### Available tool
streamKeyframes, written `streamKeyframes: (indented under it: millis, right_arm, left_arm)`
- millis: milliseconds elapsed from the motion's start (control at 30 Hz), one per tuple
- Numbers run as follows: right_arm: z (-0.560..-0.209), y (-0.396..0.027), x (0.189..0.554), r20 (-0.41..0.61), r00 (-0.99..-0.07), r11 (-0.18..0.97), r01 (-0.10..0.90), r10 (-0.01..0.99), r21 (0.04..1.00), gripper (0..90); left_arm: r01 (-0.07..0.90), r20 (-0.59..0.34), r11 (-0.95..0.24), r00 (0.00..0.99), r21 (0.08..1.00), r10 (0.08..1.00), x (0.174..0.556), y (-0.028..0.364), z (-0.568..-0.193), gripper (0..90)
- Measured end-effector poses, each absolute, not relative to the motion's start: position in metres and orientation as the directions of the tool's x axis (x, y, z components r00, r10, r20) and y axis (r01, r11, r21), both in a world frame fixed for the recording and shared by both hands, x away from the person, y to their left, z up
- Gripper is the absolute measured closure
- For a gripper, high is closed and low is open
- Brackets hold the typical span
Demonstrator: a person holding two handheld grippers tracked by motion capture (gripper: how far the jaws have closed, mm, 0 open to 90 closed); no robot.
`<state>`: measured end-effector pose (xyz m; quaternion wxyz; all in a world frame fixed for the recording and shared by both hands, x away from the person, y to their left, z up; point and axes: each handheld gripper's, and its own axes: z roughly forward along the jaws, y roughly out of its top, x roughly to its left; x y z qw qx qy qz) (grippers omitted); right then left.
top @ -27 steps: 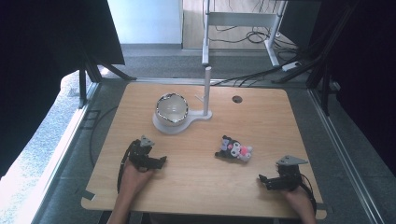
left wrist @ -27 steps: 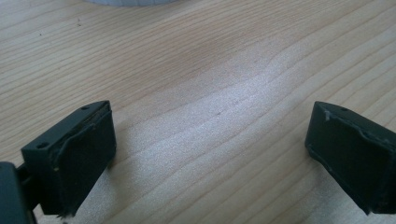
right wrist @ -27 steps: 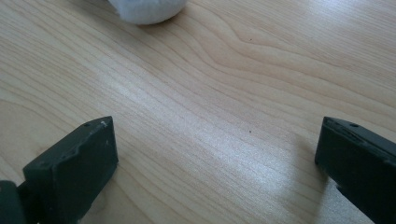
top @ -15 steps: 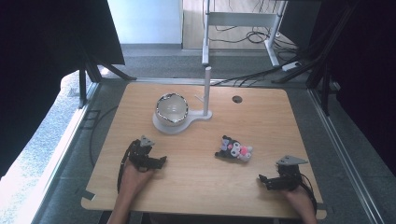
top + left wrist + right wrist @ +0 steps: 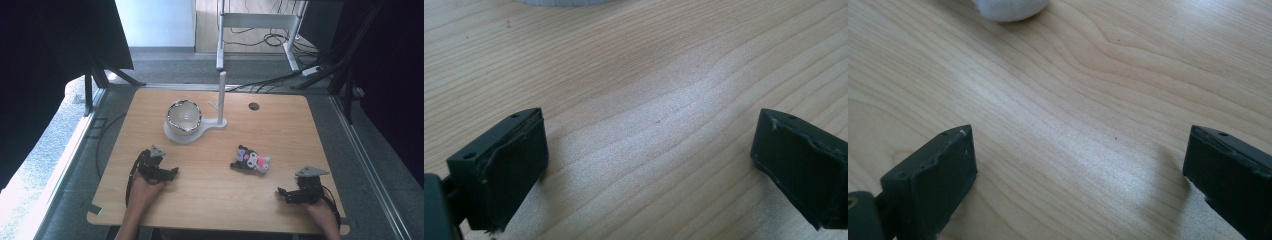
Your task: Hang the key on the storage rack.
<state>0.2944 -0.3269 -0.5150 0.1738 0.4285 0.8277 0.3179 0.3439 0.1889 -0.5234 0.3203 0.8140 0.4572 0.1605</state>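
A small plush toy (image 5: 250, 160), black, white and pink, lies on the wooden table (image 5: 280, 130) right of centre. A white bowl (image 5: 184, 117) sits on a white base (image 5: 173, 135) with an upright white post (image 5: 221, 97) at the back middle. My left gripper (image 5: 173, 172) rests low on the table at the front left, open, with bare wood between its jaws (image 5: 649, 165). My right gripper (image 5: 281, 194) rests at the front right, open, jaws wide over bare wood (image 5: 1078, 170). A white edge of the toy (image 5: 1008, 7) peeks in at the top of the right gripper view.
A dark round hole (image 5: 254, 106) marks the table's back right. Beyond the far edge stand a white metal frame (image 5: 260, 20) and loose cables (image 5: 280, 82) on the floor. Dark screens flank both sides.
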Motion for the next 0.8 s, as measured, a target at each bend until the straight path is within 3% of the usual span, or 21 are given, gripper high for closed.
streamKeyframes:
  millis: [800]
  right_arm:
    - [-0.499,-0.323,0.302,-0.014,-0.628,0.494,0.597,0.778,0.632,1.4]
  left_arm:
    - [0.641,-0.031,-0.377,0.53,0.668,0.847,0.344,0.189,-0.523,1.8]
